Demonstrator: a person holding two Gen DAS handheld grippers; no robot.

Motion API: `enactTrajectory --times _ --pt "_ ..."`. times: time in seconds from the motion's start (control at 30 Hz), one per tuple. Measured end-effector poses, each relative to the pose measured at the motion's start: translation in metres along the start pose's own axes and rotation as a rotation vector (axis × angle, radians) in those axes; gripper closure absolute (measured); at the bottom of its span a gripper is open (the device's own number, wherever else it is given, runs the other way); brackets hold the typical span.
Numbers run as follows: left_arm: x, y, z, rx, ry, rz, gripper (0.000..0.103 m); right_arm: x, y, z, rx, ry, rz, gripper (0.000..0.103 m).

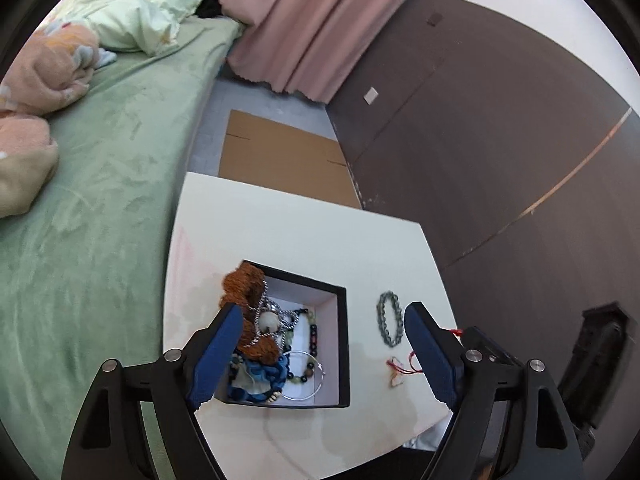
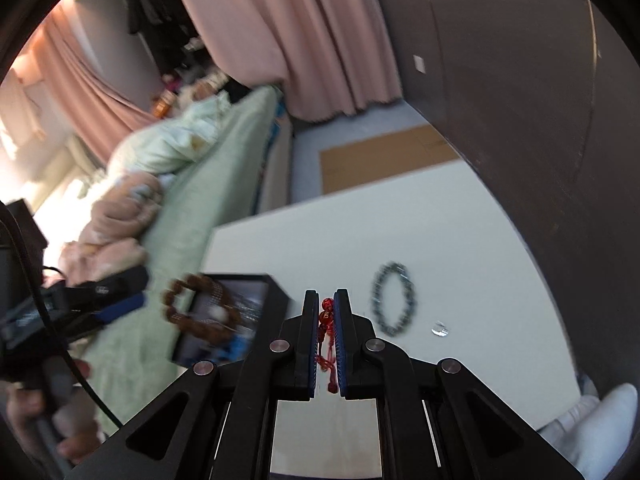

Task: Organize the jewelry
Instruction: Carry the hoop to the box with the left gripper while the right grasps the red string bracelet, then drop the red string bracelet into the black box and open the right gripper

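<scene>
A black jewelry box (image 1: pixel 342 344) with a white inside sits on the white table (image 1: pixel 304 232) and holds several bracelets and chains. A brown bead bracelet (image 1: pixel 248 284) hangs over its rim. My left gripper (image 1: pixel 324 320) is open above the box, empty. A grey-green bead bracelet (image 1: pixel 390 324) and a red cord bracelet (image 1: pixel 400 370) lie on the table to the right of the box. My right gripper (image 2: pixel 329 300) is shut on a red beaded cord bracelet (image 2: pixel 326 320), above the table. The box (image 2: pixel 240 312) and the grey-green bracelet (image 2: pixel 394 298) show there too, blurred.
A green bed (image 1: pixel 100 200) with pillows and blankets runs along the table's left. A dark wardrobe (image 1: pixel 500 140) stands to the right. Flat cardboard (image 1: pixel 280 160) lies on the floor beyond the table. A small shiny piece (image 2: pixel 440 330) lies on the table.
</scene>
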State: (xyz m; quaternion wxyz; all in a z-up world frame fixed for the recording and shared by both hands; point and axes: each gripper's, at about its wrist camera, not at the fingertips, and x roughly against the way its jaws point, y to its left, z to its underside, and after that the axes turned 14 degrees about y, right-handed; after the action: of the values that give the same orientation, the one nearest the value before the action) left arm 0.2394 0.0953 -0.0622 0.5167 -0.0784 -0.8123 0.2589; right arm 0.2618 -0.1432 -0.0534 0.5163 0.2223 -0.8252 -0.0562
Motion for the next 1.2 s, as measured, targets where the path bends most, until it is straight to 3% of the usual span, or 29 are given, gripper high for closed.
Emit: enactTrajectory --times 0.3,0.57,0.67,0.7,0.73,0.8,1.2 --pt "0.011 0.012 -0.004 0.038 -0.034 -0.007 0.020 -0.005 0.042 -0.001 0.018 -0.017 -0.188 0.094" --pt "0.015 0.033 -0.004 0.095 -0.045 -0.018 0.020 -0.027 0.067 -0.003 0.011 -0.015 -0.265 0.094" --pt "0.017 0.041 -0.005 0.117 -0.053 -0.019 0.020 -0.041 0.068 -0.008 -0.014 0.024 -0.276 0.093" --pt "0.017 0.043 -0.006 0.124 -0.056 -0.020 0.020 -0.049 0.066 -0.009 -0.026 0.058 -0.285 0.082" --pt "0.018 0.044 -0.006 0.129 -0.058 -0.019 0.020 -0.055 0.065 -0.009 -0.039 0.085 -0.292 0.062" --pt "0.017 0.045 -0.006 0.130 -0.055 -0.018 0.020 -0.063 0.060 -0.007 -0.070 0.114 -0.295 0.052" --pt "0.007 0.022 -0.004 0.068 -0.030 -0.008 0.020 -0.032 -0.003 -0.001 -0.156 0.074 -0.199 0.051"
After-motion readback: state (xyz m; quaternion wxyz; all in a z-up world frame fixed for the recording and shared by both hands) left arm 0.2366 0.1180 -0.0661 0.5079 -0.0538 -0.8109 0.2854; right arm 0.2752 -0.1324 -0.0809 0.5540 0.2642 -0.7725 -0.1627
